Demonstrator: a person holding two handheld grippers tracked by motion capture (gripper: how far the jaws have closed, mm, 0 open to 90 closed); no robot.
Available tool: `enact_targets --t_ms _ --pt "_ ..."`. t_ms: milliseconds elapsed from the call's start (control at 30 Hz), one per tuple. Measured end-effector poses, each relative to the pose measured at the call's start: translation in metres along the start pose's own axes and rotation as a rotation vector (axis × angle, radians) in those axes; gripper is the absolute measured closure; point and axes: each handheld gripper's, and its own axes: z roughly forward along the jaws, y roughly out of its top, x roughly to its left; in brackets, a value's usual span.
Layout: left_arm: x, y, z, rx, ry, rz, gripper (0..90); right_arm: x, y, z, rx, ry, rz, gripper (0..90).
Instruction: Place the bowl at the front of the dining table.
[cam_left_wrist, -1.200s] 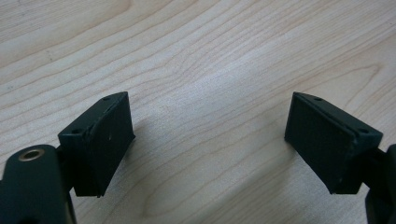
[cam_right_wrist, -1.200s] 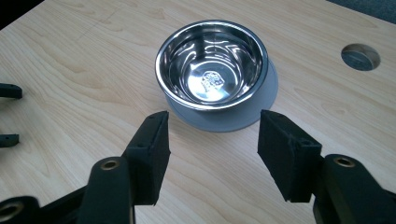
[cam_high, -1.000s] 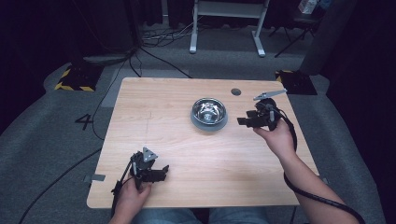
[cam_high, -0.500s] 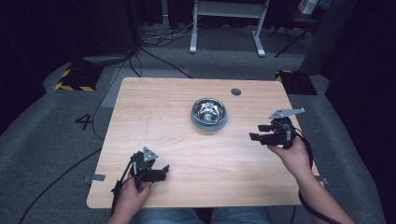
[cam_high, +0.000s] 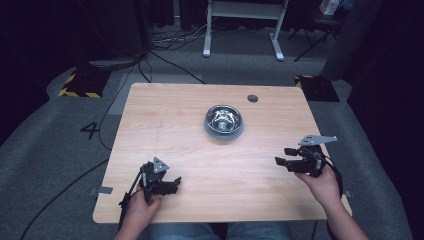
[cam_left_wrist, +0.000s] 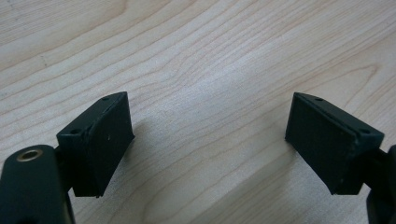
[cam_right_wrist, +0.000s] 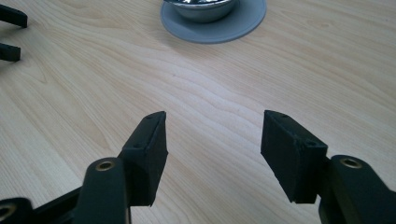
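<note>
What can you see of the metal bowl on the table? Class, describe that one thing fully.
The metal bowl is round, shiny, silver-coloured steel by its look, and sits upright on a flat grey base ring wider than itself. It stands toward the far middle of the wooden table. Reflections hide whether anything lies inside. Nothing but the table touches it.

Steel bowl (cam_high: 223, 118) upright on grey round base; table centre, toward far edge; apart from hands

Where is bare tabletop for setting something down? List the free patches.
Free: the wide stretch between the left gripper and right gripper, in front of the bowl; also the table left of the bowl. Tightest: around the bowl's grey base.
</note>
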Motion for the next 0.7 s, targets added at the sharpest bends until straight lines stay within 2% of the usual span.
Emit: enact_targets --t_ms 133,167,267,433,600,700 --pt "0.000 0.000 0.000 0.000 0.000 0.000 15.1 0.001 -0.009 0.002 -0.005 -0.003 -0.010 40.2" --pt "0.000 0.000 0.000 0.000 0.000 0.000 15.1 0.003 -0.017 0.005 -0.022 0.010 -0.022 39.6" --pt "0.000 0.000 0.000 0.000 0.000 0.000 15.1 0.005 -0.026 0.010 -0.025 0.017 -0.042 39.6" --pt "0.000 0.000 0.000 0.000 -0.001 0.000 15.1 0.005 -0.042 0.020 -0.002 0.011 -0.014 39.6" --pt "0.000 0.000 0.000 0.001 0.000 0.002 15.1 0.008 -0.051 0.026 0.018 -0.011 -0.022 39.5" --pt "0.000 0.000 0.000 0.001 0.000 0.002 15.1 0.011 -0.059 0.031 0.036 -0.028 -0.046 39.2"
